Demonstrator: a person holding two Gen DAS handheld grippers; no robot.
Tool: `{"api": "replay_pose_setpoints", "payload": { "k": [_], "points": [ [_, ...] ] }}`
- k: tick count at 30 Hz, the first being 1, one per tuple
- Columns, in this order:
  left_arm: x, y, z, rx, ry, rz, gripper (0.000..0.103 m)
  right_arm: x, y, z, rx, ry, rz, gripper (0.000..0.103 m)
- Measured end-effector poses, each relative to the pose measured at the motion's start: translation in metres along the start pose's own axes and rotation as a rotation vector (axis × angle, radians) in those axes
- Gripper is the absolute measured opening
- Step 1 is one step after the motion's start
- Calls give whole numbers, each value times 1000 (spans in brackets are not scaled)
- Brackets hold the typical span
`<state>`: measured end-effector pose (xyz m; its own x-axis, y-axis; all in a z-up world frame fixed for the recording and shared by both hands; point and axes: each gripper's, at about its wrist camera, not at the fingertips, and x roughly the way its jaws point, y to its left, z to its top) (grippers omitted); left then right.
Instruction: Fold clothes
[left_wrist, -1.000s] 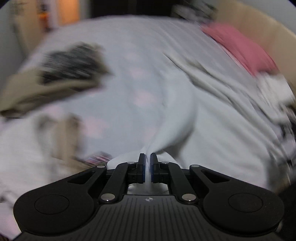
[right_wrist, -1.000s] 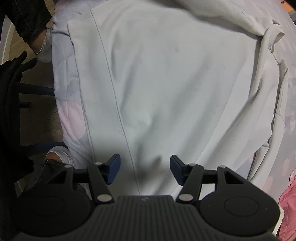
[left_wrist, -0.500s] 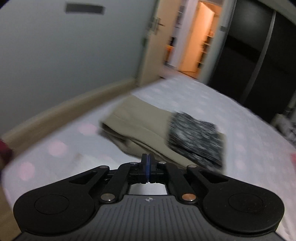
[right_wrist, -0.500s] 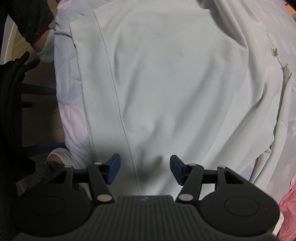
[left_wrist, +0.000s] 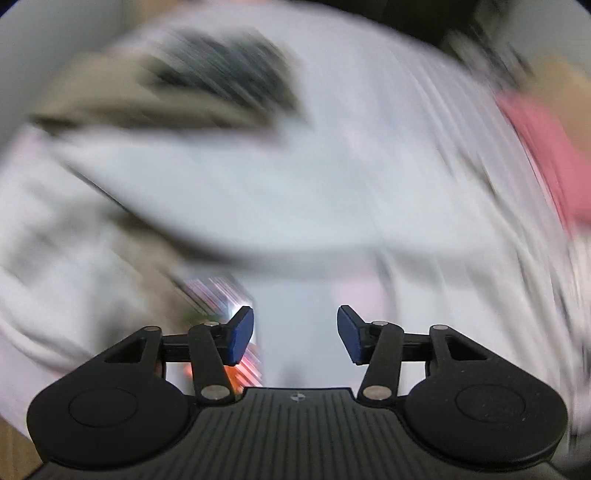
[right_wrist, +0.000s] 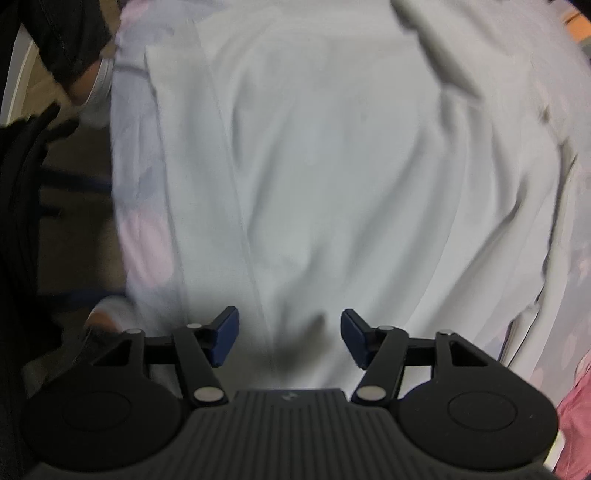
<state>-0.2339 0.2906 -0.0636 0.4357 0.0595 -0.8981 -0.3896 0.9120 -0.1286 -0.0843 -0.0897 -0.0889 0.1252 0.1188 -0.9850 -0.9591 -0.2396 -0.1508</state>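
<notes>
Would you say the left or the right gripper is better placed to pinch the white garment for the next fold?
Right, probably. The right gripper points down over the flat white garment, jaws opening and empty. The left gripper, jaws also opening and empty, gives a blurred view.

White garment, plain, no print. Bed sheet pale lavender-grey with soft pink blotches. Pink cloth at the bed's edge. Folded beige piece, black-and-white speckled item on it, both blurred. Both grippers black, pads dark blue.
</notes>
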Motion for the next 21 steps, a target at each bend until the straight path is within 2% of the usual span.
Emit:
{"api": "replay_pose_setpoints", "payload": {
  "k": [4, 6, 8, 10, 14, 17, 21],
  "points": [
    [50, -88, -72, 266, 187, -104, 46, -2, 11, 8, 10, -116, -41, 70],
    [63, -113, -98, 337, 243, -143, 46, -2, 23, 10, -27, -146, -38, 71],
    [73, -125, -117, 376, 295, -121, 46, 1, 34, 10, -70, -143, -18, 71],
    [80, -124, -125, 365, 314, -93, 46, 5, 39, 8, -95, -119, -1, 72],
    [80, -111, -131, 265, 311, -136, 46, 11, 43, 2, -119, -72, 10, 72],
    [86, -111, -124, 227, 305, -141, 46, 15, 36, -3, -102, -50, -8, 72],
    [98, -119, -116, 210, 315, -161, 46, 13, 33, -1, -95, -63, -12, 73]
  ]
}}
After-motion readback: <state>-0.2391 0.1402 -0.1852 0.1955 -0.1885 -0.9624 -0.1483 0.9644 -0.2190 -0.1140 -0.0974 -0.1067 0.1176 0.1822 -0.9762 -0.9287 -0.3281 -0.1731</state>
